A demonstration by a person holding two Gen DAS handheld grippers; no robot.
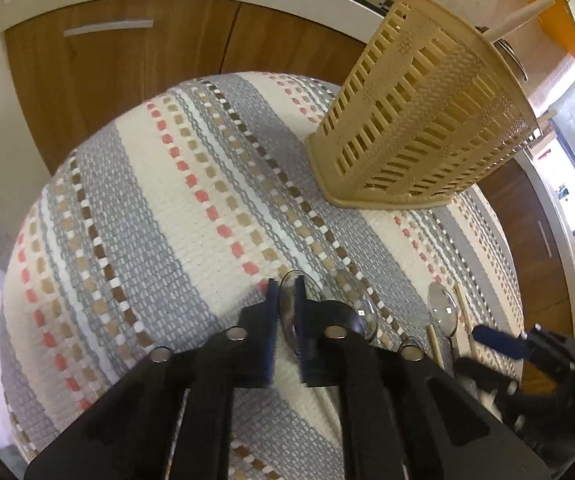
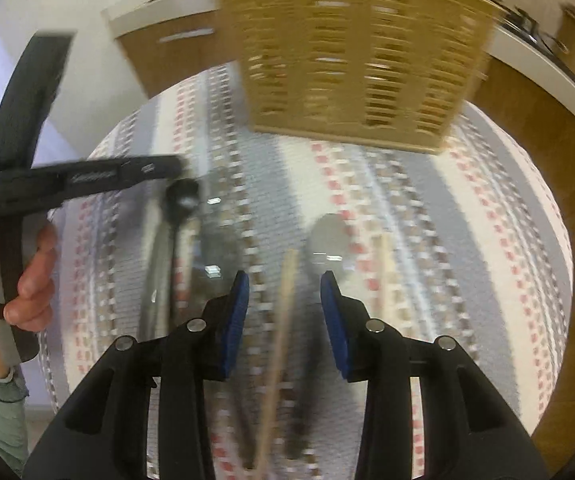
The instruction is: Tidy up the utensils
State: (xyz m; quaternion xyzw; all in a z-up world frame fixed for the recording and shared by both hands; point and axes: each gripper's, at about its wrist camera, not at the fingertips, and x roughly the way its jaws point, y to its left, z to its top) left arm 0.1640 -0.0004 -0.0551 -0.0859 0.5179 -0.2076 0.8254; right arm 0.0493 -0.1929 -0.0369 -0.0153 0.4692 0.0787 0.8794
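My left gripper [image 1: 285,292] is shut on a metal spoon [image 1: 287,312], held upright just above the striped mat [image 1: 159,208]. A larger spoon bowl [image 1: 357,304] shows right beside it. The beige slotted utensil basket [image 1: 427,120] stands at the far right of the mat with a wooden handle [image 1: 521,18] sticking out. My right gripper [image 2: 285,284] is open over a wooden chopstick [image 2: 283,320] and a metal spoon [image 2: 325,236] lying on the mat. The basket [image 2: 351,56] stands straight ahead. The right wrist view is blurred by motion.
Another spoon [image 1: 441,312] and chopsticks [image 1: 465,324] lie on the mat at right, near the right gripper [image 1: 527,344]. The left gripper [image 2: 87,180] and the hand on it [image 2: 27,280] show at left. Wooden cabinets [image 1: 147,64] stand behind the table.
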